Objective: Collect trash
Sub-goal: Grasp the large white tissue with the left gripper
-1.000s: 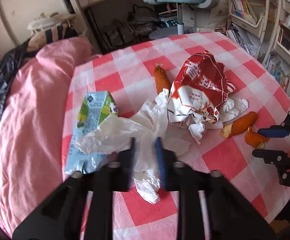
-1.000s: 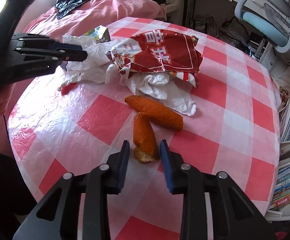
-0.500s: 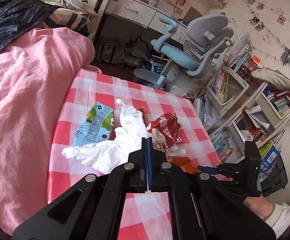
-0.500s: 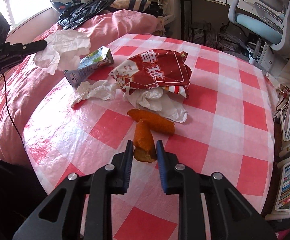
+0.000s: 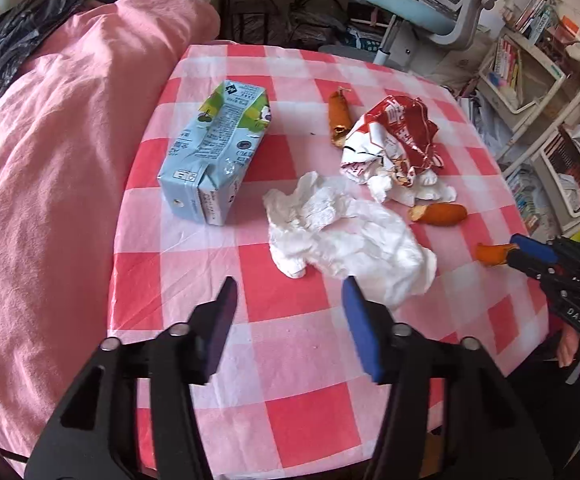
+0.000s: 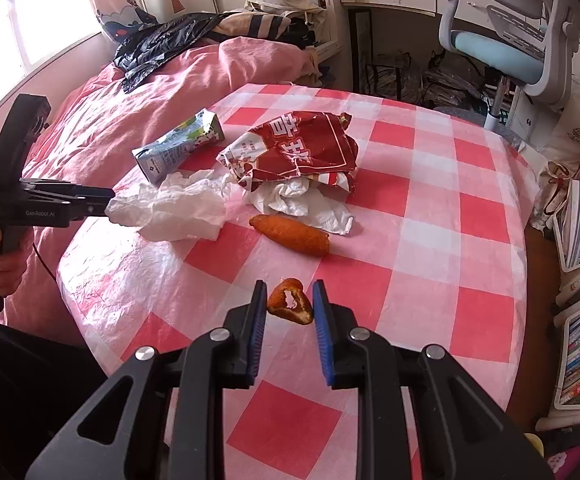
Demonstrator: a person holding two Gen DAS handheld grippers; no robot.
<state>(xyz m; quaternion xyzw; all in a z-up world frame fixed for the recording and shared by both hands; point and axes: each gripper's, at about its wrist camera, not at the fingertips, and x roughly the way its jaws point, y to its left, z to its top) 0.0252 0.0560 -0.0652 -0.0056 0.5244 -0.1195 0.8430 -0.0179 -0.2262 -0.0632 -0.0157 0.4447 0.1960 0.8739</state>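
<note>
Right hand-held gripper (image 6: 289, 307) clamps an orange food scrap (image 6: 290, 306); left hand-held gripper (image 5: 287, 300), jaws just opened, hangs empty beside crumpled tissue (image 5: 346, 236) near the counter (image 5: 290, 400) edge.

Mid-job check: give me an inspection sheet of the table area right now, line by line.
Surface: round table, red-and-white checked cover.
Job's things: milk carton on its side; white tissue; crumpled red wrapper; fried stick lying whole; another beside the wrapper.
Clutter: nothing seen beyond the trash.
Grippers: left claw open, its jaws have just been opening, nothing between them; right claw shut on a bitten fried piece.
Cables: thin cord under the left handle.
Surroundings: pink bedding, desk chair, bookshelves.
</note>
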